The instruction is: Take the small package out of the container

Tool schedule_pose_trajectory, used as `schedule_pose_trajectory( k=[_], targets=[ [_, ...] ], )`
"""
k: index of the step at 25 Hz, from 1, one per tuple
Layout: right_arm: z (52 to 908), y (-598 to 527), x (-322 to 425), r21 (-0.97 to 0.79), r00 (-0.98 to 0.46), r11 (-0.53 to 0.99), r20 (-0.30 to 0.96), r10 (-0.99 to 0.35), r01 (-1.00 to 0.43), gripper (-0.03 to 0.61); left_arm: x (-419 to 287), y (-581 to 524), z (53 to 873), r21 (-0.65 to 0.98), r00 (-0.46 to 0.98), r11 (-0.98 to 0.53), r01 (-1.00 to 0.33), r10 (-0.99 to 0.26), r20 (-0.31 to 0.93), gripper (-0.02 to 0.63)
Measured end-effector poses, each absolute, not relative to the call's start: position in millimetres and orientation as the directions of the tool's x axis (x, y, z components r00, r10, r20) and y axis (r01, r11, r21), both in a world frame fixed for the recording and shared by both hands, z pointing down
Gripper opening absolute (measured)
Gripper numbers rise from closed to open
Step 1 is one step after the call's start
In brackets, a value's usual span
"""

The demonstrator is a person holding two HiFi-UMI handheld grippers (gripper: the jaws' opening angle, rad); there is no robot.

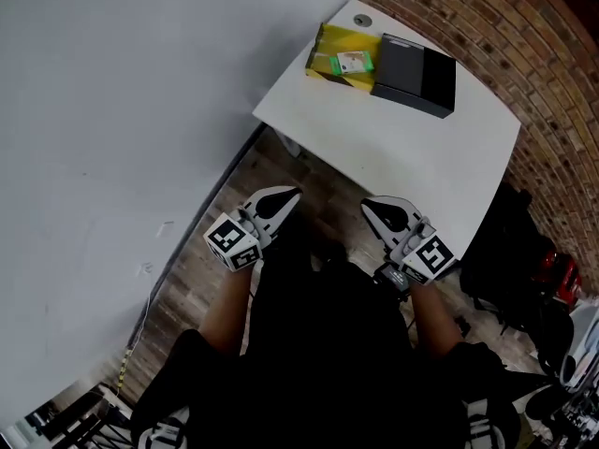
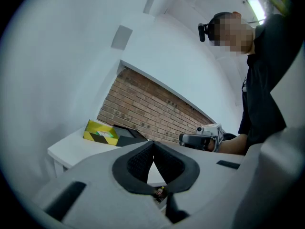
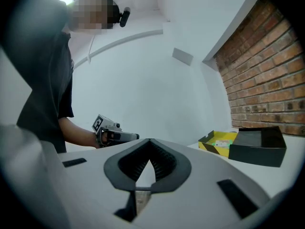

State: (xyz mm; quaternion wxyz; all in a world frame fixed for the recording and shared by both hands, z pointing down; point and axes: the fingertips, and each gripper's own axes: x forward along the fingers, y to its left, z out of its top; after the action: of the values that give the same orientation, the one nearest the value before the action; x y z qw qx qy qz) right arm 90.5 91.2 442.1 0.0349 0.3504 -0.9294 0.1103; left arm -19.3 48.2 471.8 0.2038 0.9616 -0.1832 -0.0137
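A yellow open container [image 1: 335,47] with black stripes sits at the far end of a white table [image 1: 402,152]. A small green and white package [image 1: 354,63] lies inside it. My left gripper [image 1: 285,197] and right gripper [image 1: 372,206] are held side by side over the floor, short of the table's near edge. Both point toward the table, shut and empty. In the left gripper view the container [image 2: 101,132] is far ahead beyond the touching jaws [image 2: 153,144]. The right gripper view shows the container [image 3: 217,142] and package [image 3: 222,142] ahead to the right.
A black open box [image 1: 414,73] stands against the container's right side. A brick wall [image 1: 505,36] runs behind the table and a white wall [image 1: 112,110] runs along the left. Dark bags and gear [image 1: 519,260] sit on the wooden floor at the right.
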Motion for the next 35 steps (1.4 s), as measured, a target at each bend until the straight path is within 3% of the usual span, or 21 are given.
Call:
schedule_pose_trajectory(
  k=[8, 15, 22, 35],
  targets=[
    [439, 18, 55, -0.178, -0.693, 0.670, 0.177, -0.699, -0.721, 0.005, -36, -48, 462, 0.393, 0.971, -0.891, -0.227, -0.237, 0.025, 0.014],
    [410, -37, 41, -0.138, -0.620, 0.605, 0.116, -0.776, -0.784, 0.005, -43, -110, 438, 0.369, 0.989, -0.921, -0.128, -0.144, -0.017, 0.014],
    [419, -75, 22, -0.112, -0.543, 0.532, 0.197, -0.816, -0.840, 0.005, -64, -148, 448, 0.376, 0.998, -0.925, -0.049, -0.057, -0.010, 0.014],
    [436, -119, 52, -0.008, -0.526, 0.548, 0.291, -0.799, -0.836, 0.005, -35, -176, 465, 0.414, 0.999, -0.910, -0.025, -0.039, -0.025, 0.014]
  ],
)
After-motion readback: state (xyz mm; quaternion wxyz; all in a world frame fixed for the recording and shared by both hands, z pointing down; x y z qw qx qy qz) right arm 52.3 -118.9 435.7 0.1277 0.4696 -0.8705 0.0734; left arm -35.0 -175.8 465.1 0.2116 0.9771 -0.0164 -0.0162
